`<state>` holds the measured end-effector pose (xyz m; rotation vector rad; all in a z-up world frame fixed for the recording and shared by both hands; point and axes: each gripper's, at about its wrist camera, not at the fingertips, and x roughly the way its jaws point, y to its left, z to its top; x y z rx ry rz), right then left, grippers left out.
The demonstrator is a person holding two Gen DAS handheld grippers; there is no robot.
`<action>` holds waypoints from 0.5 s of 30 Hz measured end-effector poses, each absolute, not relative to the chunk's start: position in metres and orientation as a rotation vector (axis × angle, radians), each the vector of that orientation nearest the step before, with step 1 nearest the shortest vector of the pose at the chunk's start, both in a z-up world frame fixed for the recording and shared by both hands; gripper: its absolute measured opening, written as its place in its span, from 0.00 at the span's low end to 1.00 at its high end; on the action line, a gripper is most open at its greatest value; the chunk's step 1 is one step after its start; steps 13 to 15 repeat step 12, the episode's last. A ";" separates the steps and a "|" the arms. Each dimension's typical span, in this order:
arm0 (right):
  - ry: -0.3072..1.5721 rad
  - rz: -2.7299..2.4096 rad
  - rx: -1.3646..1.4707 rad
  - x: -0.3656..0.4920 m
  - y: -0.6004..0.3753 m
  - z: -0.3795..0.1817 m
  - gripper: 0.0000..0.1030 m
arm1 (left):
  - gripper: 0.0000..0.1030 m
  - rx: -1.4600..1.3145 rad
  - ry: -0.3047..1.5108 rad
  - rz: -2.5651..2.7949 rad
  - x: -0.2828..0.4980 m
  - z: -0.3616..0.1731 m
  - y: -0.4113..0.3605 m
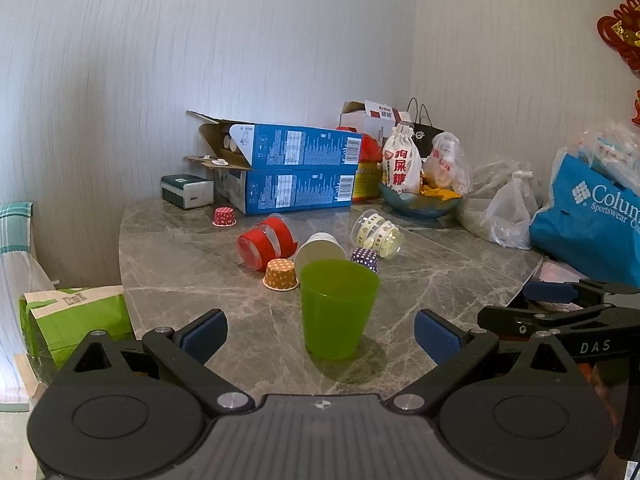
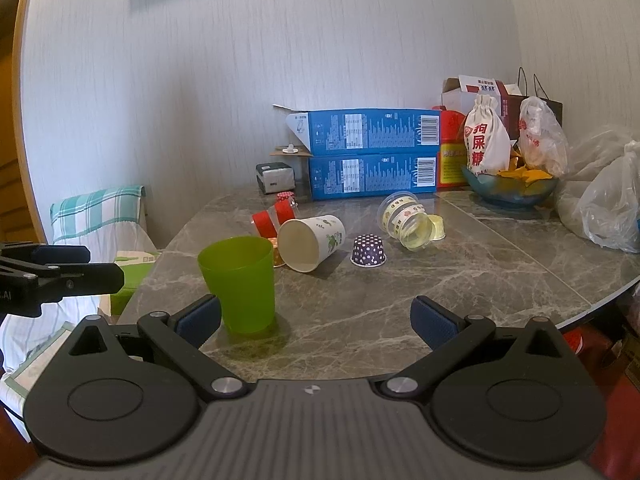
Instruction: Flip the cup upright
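Note:
A green plastic cup (image 1: 338, 308) stands upright on the marble table (image 1: 192, 280); it also shows in the right wrist view (image 2: 242, 284). My left gripper (image 1: 320, 336) is open and empty, its pads either side of the cup and a little short of it. My right gripper (image 2: 316, 322) is open and empty, to the right of the green cup. Behind lie a white paper cup (image 2: 314, 242), a red-banded clear cup (image 1: 266, 246) and a clear cup with patterned tape (image 2: 404, 218), all on their sides.
Small cupcake liners sit mouth down: orange (image 1: 281, 275), purple dotted (image 2: 369, 251), red (image 1: 224, 217). Two blue boxes (image 1: 296, 176), a bowl of snacks (image 2: 512, 188), plastic bags (image 2: 612, 208) and a blue Columbia bag (image 1: 588, 216) crowd the back and right. The table edge curves near my right gripper.

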<state>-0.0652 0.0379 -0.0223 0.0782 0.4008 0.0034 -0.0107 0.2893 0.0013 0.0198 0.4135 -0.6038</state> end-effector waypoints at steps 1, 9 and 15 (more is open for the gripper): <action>0.401 0.004 0.078 -0.065 0.038 -0.022 0.99 | 0.98 0.017 0.415 -0.604 -0.009 0.000 0.289; 0.407 0.005 0.082 -0.063 0.037 -0.025 0.99 | 0.98 0.000 0.424 -0.597 -0.006 -0.003 0.288; 0.411 0.005 0.085 -0.062 0.035 -0.026 0.99 | 0.98 -0.003 0.424 -0.586 -0.003 -0.003 0.287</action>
